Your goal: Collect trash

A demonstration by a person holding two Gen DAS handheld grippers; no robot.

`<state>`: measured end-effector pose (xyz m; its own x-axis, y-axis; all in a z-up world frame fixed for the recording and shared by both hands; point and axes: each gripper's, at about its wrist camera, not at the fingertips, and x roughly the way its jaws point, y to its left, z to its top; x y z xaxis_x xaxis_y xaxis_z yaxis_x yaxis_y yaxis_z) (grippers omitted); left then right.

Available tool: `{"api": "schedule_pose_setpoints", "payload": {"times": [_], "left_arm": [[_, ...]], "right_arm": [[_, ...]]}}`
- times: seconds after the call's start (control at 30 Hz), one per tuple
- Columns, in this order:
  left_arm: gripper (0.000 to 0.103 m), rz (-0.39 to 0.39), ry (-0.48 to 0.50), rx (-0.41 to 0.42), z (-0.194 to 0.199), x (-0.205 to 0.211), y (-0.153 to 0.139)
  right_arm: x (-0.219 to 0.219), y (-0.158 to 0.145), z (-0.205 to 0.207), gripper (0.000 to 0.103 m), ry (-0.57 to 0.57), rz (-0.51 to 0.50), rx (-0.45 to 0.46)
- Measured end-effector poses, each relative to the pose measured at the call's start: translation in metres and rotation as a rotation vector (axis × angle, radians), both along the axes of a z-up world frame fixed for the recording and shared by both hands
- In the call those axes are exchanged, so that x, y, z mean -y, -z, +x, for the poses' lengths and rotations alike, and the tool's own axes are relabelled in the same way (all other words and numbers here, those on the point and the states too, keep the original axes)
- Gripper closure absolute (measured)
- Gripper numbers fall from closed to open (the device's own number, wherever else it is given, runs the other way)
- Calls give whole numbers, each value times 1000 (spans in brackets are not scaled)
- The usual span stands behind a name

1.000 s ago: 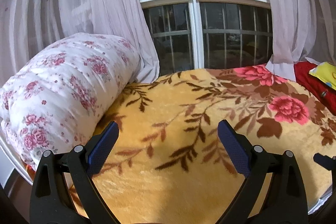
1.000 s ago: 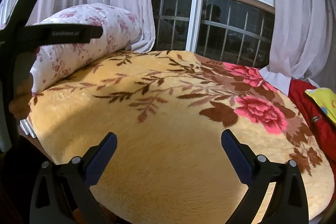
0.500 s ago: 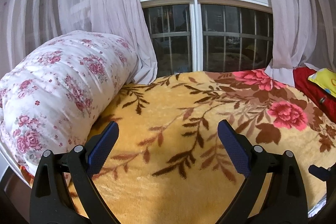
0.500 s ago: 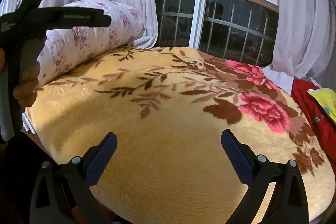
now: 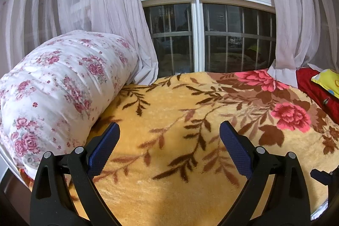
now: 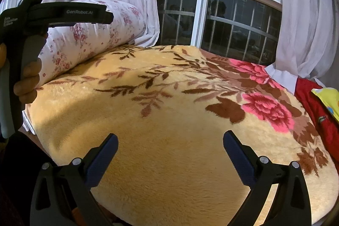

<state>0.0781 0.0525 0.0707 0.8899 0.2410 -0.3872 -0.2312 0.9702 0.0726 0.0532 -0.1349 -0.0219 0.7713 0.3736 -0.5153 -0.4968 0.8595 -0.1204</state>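
Note:
No trash shows in either view. My left gripper [image 5: 169, 135] is open and empty, held above the near edge of a bed with a yellow floral blanket [image 5: 169, 109]. My right gripper [image 6: 170, 145] is open and empty over the same blanket [image 6: 169, 120]. The left gripper's black body [image 6: 63, 14] and the hand on its grip show at the left of the right wrist view.
A rolled white floral quilt [image 5: 59, 86] lies along the bed's left side. A barred window [image 5: 199, 39] with pale curtains [image 5: 296, 24] stands behind the bed. A red cloth [image 5: 317, 90] and a yellow packet-like item [image 5: 328, 79] lie at the far right.
Both grippers have moved forward and slightly left over the bed. The left gripper's body has come further into the right wrist view. Both stay open.

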Motion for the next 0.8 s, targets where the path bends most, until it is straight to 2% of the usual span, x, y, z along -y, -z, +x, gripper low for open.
{"api": "schedule_pose_setpoints", "payload": {"times": [0.8], "left_arm": [[10,3,-15,-13,10,-6,4]], "right_arm": [[0,8,4,5,10,-3,-9]]}}
